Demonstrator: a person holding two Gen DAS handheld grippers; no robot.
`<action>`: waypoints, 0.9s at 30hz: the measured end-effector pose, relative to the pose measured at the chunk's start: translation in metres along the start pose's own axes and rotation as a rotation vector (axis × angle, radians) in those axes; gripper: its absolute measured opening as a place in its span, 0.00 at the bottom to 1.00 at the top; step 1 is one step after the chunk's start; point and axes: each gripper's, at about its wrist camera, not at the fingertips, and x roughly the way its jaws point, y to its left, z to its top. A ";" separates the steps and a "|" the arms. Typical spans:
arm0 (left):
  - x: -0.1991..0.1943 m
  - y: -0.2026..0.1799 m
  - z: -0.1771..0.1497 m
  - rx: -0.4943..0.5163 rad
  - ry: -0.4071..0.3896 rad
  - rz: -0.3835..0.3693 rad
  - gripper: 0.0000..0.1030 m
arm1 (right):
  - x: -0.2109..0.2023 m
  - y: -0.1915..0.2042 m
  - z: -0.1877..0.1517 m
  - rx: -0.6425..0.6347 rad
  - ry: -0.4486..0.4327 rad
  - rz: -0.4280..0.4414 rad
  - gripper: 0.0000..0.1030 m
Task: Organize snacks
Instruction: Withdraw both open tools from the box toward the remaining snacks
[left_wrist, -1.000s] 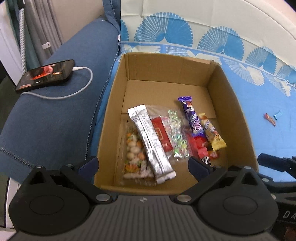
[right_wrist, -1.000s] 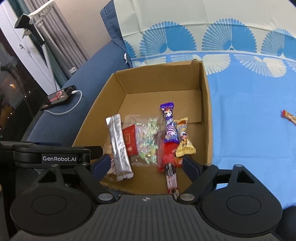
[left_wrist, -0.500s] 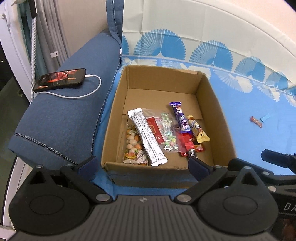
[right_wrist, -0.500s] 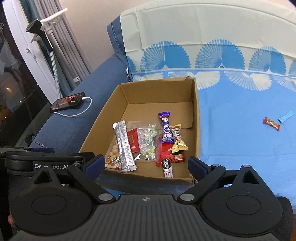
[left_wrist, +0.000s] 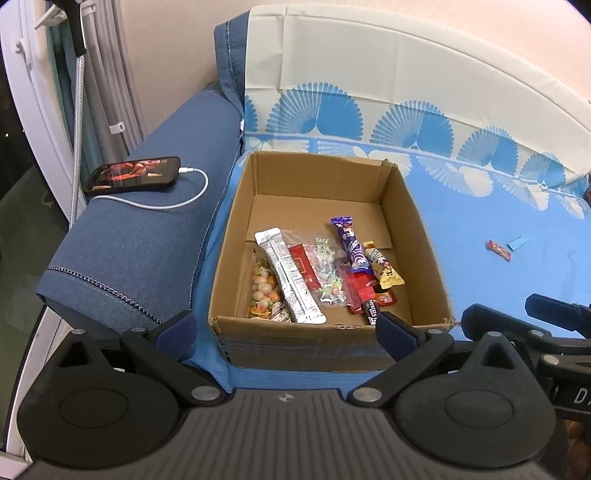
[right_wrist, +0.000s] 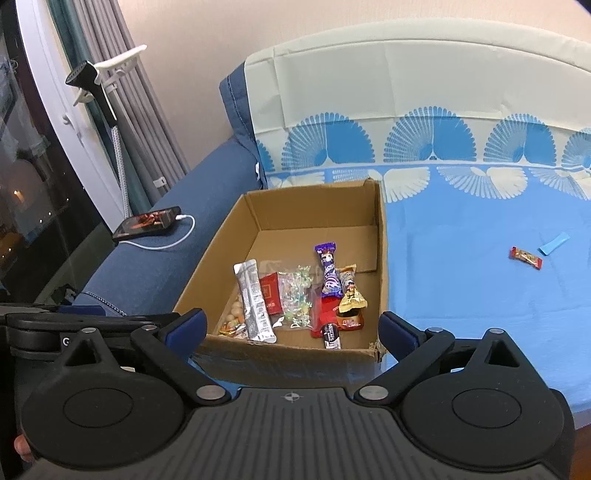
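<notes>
An open cardboard box (left_wrist: 424, 236) sits on the blue patterned cloth and holds several snacks. Among them are a silver sachet (left_wrist: 290, 275), a red packet (left_wrist: 304, 267), a clear bag of candies (left_wrist: 328, 277), a purple bar (left_wrist: 349, 242), a yellow wrapper (left_wrist: 384, 266) and a black stick (left_wrist: 371, 314). A red candy (right_wrist: 526, 257) and a blue strip (right_wrist: 553, 243) lie loose on the cloth to the right. My left gripper (left_wrist: 284, 330) hangs open in front of the box's near wall. My right gripper (right_wrist: 292, 328) is open beside it, with nothing between its fingers.
A phone (left_wrist: 135, 180) on a white cable lies on the blue sofa arm (left_wrist: 147, 240) left of the box. A stand with a black head (right_wrist: 99, 96) and curtains are at the far left. The cloth-covered backrest (right_wrist: 406, 81) rises behind the box.
Both grippers have drawn back and risen from over the box, so its near wall now shows. The right jaws have spread wider. The snacks in the box lie as before.
</notes>
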 end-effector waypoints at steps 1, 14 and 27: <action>-0.002 -0.001 0.000 0.003 -0.004 0.000 1.00 | -0.002 -0.001 0.000 0.002 -0.004 0.000 0.97; -0.010 -0.006 0.000 0.027 -0.025 0.007 1.00 | -0.011 -0.009 -0.006 0.033 -0.027 0.005 0.97; -0.001 -0.020 0.011 0.052 -0.007 0.028 1.00 | -0.007 -0.031 -0.007 0.086 -0.020 0.002 0.97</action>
